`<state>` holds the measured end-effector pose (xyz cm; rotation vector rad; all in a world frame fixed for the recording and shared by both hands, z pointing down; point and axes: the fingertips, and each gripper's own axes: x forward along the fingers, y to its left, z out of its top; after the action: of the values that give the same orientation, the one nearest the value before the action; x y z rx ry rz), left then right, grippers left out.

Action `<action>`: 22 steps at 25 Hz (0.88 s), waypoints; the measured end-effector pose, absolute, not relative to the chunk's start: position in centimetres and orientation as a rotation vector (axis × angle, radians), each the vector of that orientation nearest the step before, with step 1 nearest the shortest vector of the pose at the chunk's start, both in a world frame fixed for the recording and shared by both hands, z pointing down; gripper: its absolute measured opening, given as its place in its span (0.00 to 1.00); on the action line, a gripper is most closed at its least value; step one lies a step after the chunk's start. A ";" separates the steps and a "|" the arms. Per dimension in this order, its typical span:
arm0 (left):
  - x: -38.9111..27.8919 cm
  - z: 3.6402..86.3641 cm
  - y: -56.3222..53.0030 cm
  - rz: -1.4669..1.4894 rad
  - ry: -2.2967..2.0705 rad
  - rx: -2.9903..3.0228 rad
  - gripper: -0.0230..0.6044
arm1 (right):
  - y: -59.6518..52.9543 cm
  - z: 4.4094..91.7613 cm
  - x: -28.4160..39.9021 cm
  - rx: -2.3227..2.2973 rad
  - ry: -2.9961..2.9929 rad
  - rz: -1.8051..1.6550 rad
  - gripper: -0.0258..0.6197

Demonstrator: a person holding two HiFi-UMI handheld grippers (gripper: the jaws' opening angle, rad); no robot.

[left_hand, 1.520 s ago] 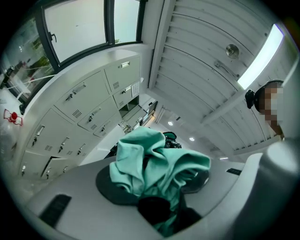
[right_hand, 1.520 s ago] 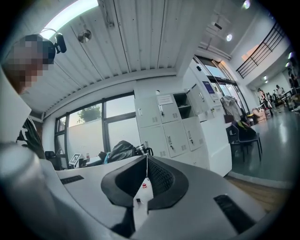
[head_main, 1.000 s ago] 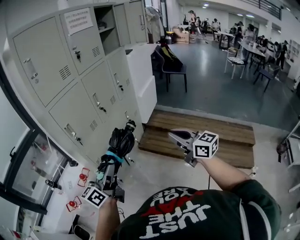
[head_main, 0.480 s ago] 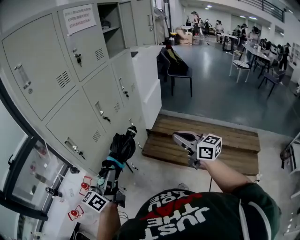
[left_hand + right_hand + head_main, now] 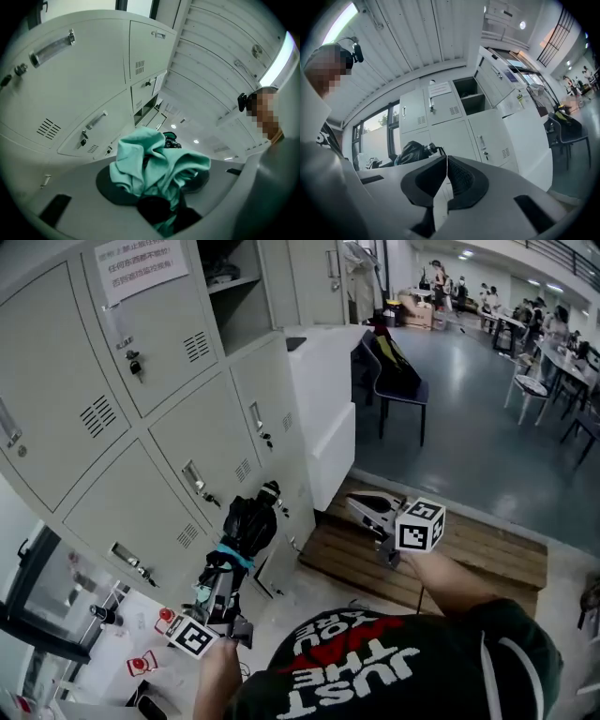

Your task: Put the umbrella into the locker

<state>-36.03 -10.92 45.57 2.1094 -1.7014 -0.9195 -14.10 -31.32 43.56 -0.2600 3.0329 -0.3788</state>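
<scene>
Left gripper (image 5: pixel 228 568): my jaws pinch the folded black umbrella (image 5: pixel 248 523) at its teal band, low on the left.
Right gripper (image 5: pixel 359 506): pads pressed together, empty.
Change: I have closed on the lockers; the open locker (image 5: pixel 234 306) now sits far above the umbrella.
Meaning: lifting and insertion remain.

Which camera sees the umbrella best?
The head view: the whole black folded umbrella shows, held by the left gripper. The left gripper view shows only bunched teal and dark fabric between its jaws; the right gripper view shows it small, at left.
</scene>
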 end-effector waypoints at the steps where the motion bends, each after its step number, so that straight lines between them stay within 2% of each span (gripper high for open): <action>1: -36.0 45.4 -13.1 -0.946 -1.715 2.095 0.37 | -33.8 43.4 -14.5 -0.241 3.040 -0.383 0.09; 11: -36.6 39.2 -31.4 -1.037 -1.883 2.075 0.37 | -53.7 39.9 -17.8 -0.025 3.084 -0.361 0.09; 22: -38.9 31.0 -41.5 -0.873 -2.097 2.199 0.37 | -62.4 36.5 -23.0 0.106 3.049 -0.292 0.09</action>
<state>-38.89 -41.54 31.03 2.1987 -2.0972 -0.8731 -22.99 -62.44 36.51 0.1064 3.0490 -0.2922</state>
